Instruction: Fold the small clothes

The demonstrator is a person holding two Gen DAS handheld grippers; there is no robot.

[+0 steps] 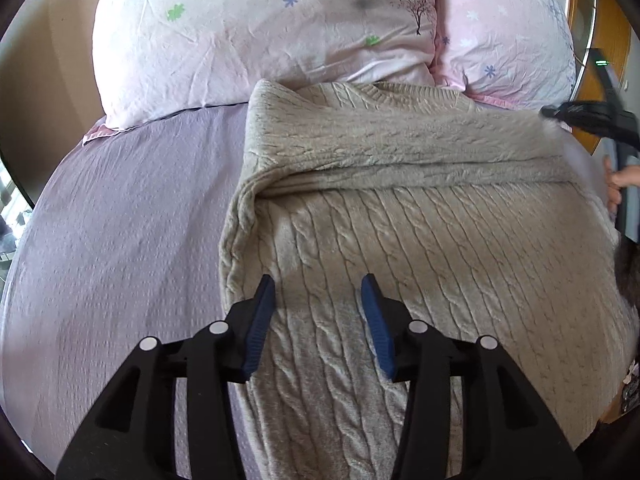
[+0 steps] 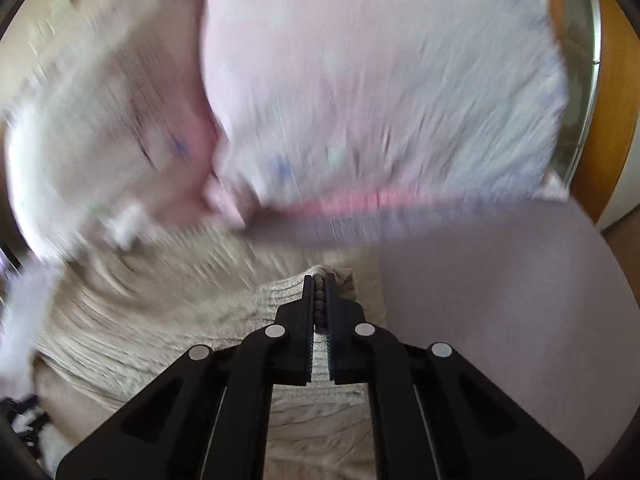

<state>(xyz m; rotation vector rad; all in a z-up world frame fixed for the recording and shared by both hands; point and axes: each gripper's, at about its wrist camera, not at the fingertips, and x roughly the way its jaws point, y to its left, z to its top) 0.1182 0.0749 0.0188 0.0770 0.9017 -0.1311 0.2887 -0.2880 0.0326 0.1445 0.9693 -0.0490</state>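
A beige cable-knit sweater (image 1: 420, 216) lies spread on the lilac bedsheet (image 1: 120, 220), with a sleeve folded across its upper part. My left gripper (image 1: 318, 286) is open and empty, hovering just above the sweater's lower left part. My right gripper (image 2: 319, 280) is shut on a bunched edge of the sweater (image 2: 168, 312); its view is blurred by motion. The right gripper also shows in the left wrist view (image 1: 560, 114) at the sweater's far right edge.
Two pink flowered pillows (image 1: 260, 32) (image 1: 508, 36) lie at the head of the bed, just beyond the sweater. A wooden headboard edge (image 2: 612, 100) stands at the right. Bare sheet (image 2: 500, 300) lies to the right of the sweater.
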